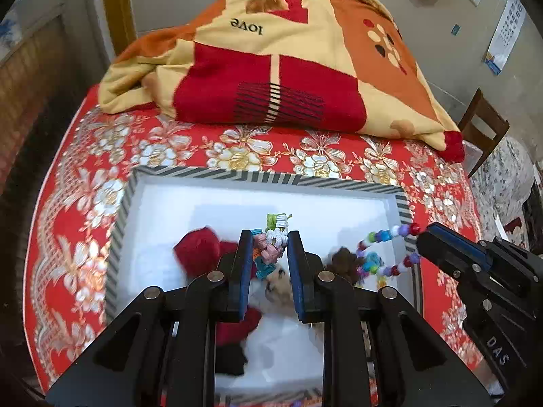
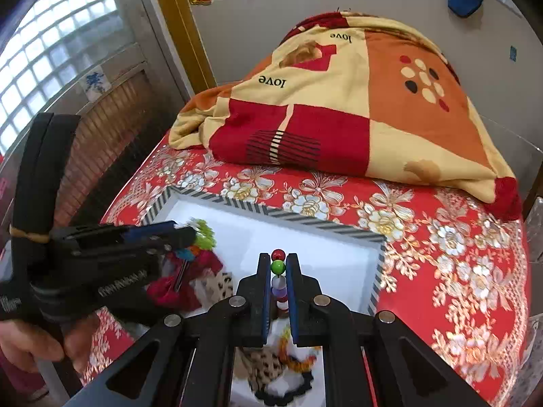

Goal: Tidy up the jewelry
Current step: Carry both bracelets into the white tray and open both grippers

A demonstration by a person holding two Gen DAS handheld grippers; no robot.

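A white box (image 1: 163, 200) with a striped rim lies on the red flowered bedspread. Over it my left gripper (image 1: 270, 237) is shut on a knotted cord bracelet (image 1: 273, 240) of pink, white, green and teal. My right gripper (image 2: 278, 260) is shut on a string of coloured beads (image 2: 277, 266). In the left wrist view that bead string (image 1: 383, 237) hangs in a loop from the right gripper (image 1: 426, 237) down into the box. In the right wrist view the left gripper (image 2: 190, 234) comes in from the left with a hand (image 2: 30, 342) behind it.
Inside the box lie red scrunchies (image 1: 200, 251), a brown one (image 1: 342, 261) and leopard-print ones (image 2: 268, 366). A folded patterned blanket (image 1: 281, 61) fills the back of the bed. A wooden chair (image 1: 482, 129) stands to the right and a window (image 2: 44, 54) to the left.
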